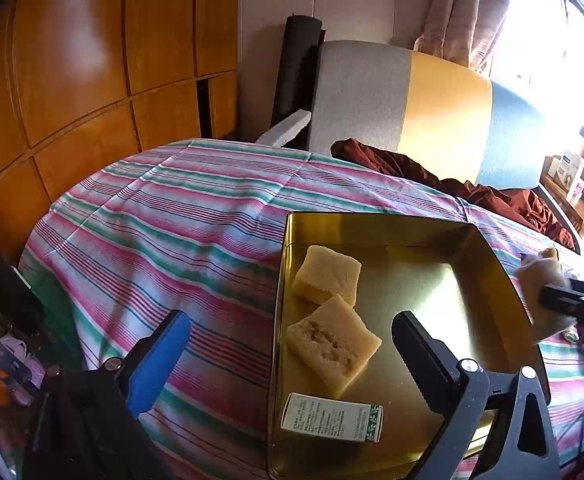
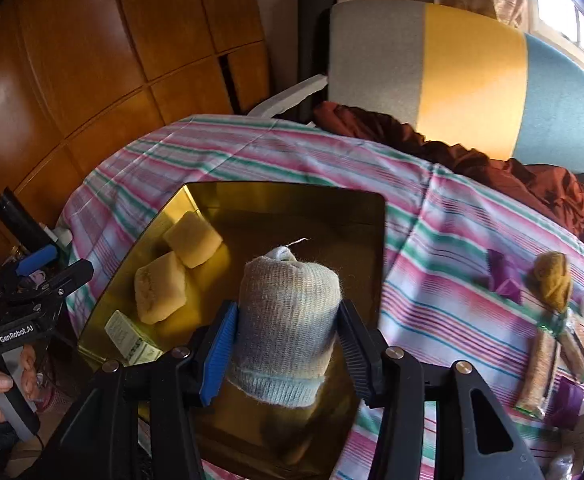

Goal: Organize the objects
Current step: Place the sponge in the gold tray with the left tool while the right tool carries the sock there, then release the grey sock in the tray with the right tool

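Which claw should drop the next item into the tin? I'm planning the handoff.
Right. The right claw already grips the rolled sock over the gold tin; the left claw is open and holds nothing.

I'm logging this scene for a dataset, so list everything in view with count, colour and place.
tin tray: one, gold, on the bed.
sponge blocks: two, pale yellow, at the tray's left side.
small box: one, white and green, in the tray's near-left corner.
rolled sock: one, grey-beige, over the tray between the right gripper's pads.
bedsheet: one, pink, green and white stripes.
maroon cloth: one, by the headboard.
headboard: grey, yellow and blue panels.
wardrobe: wooden, at left.
mustard sock bundle: one, right of the tray.
left gripper: open, empty.
right gripper: shut on the sock.
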A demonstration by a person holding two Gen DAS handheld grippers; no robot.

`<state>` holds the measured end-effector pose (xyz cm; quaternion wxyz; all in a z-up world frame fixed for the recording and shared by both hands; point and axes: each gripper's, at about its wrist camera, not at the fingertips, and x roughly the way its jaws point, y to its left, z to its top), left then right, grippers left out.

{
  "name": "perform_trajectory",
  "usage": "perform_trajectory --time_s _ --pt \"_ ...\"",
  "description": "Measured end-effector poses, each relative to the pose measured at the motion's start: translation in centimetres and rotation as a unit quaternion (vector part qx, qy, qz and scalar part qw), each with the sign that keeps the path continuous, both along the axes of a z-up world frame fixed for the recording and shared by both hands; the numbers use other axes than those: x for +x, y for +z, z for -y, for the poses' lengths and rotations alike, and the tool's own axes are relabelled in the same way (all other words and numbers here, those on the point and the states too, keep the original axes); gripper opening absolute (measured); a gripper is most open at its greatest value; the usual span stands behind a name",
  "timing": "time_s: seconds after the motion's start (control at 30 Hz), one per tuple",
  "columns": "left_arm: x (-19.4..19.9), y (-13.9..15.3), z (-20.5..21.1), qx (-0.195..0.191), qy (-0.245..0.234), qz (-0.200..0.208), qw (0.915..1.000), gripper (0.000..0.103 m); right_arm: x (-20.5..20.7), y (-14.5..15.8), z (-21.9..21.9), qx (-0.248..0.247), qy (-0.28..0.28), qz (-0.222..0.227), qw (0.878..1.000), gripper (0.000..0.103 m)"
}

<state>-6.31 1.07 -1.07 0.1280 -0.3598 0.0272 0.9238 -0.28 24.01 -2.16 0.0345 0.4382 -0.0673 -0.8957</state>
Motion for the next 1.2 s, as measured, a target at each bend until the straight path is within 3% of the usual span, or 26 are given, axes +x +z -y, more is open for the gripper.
perform_trajectory --time_s 0.4,0.5,0.63,0.77,0.9,1.2 --pt "0.4 -0.6 1.8 0.005 0.014 0.008 0.9999 0.103 -4.6 -6.4 6.6 -0.04 0.048 0.091 0.994 0.053" --pt "0.4 -0.6 2.4 0.01 0.022 0.009 0.9997 0.103 -4.2 -6.3 6.9 -0.079 0.065 0.082 0.991 0.054" --pt "0.4 -0.7 3.1 0.009 0.031 0.009 0.9994 0.103 -3.4 -5.5 6.8 -0.083 0.064 0.067 0.992 0.061" --pt "0.4 -0.7 3.6 0.01 0.038 0.011 0.9992 0.103 -2.0 -4.4 6.2 -0.065 0.055 0.051 0.995 0.062" --pt "0.6 -0.5 3.4 0.007 0.037 0.006 0.9993 0.103 -0.7 -3.2 5.4 -0.038 0.037 0.035 0.998 0.069" --pt "1.9 1.0 1.0 0.0 0.002 -0.008 1.0 0.103 2.8 -0.8 1.0 -0.002 -0.022 -0.001 1.0 0.078"
